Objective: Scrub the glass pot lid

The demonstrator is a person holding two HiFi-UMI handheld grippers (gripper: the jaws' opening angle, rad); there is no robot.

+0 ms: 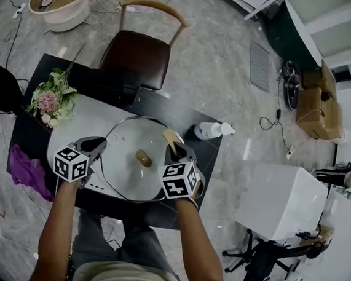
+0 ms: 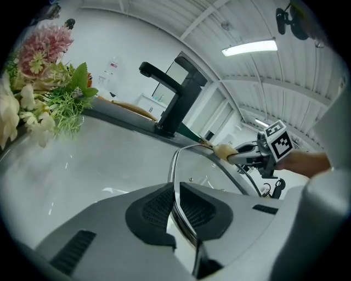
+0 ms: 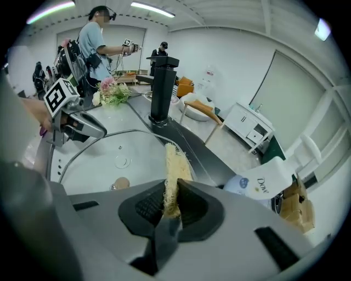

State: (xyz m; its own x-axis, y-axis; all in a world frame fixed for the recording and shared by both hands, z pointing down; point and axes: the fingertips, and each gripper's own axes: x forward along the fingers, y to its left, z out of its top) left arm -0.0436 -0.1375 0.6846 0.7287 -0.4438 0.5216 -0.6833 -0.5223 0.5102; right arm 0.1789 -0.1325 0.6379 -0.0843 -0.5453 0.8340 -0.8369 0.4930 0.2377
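glass pot lid (image 1: 125,147) — being cradled in white sink (image 1: 82,112) | rim being clamped by left gripper (image 1: 97,144) | loofah pad (image 1: 170,137) being pinched by right gripper (image 1: 177,154) | judgement: pad best pressed flat, swept in overlapping arcs — rim clamp not slackened

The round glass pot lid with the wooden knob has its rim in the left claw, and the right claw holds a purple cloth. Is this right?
Not the cloth. The right claw holds a tan fibrous scrub pad, as the right gripper view shows. The left claw does grip the rim of the round glass pot lid.
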